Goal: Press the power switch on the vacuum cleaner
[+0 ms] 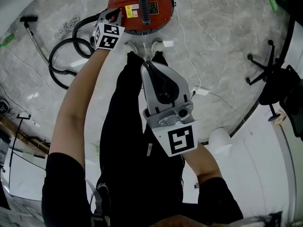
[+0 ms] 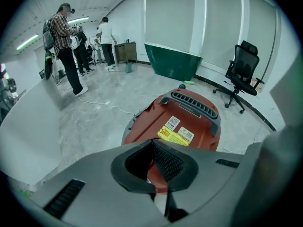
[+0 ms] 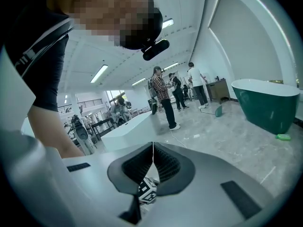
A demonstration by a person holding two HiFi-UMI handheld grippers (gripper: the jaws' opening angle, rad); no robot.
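1. Closest in, the right gripper [image 3: 152, 150] is held up by the person's waist. Its jaws are pressed together on nothing and point out into the room, so it's out of the play.
2. The left arm is stretched right down. The left gripper [image 2: 152, 148] has its jaws pinched together too, empty, making one blunt tip.
3. That tip sits at the near left edge of the vacuum cleaner [image 1: 142, 6], the red canister on the floor [image 1: 222, 41] just past the person's shoes [image 1: 157, 45]. I can't tell whether the tip is touching the casing or just above it.
4. I'd call this step the reach for the power switch, with the press itself not yet shown. I can't pick the switch out; it's likely under the gripper's nose.
5. The next move looks like a short, straight push down with the closed tip, square on the button. Go gently, because a canister on smooth stone could skid away.
6. Further along the lid are a yellow label [image 2: 174, 135] and a dark grille [image 2: 194, 105].
7. The black hose [image 1: 61, 56] loops off to the person's left, and an office chair [image 1: 272, 74] stands well apart on the right.
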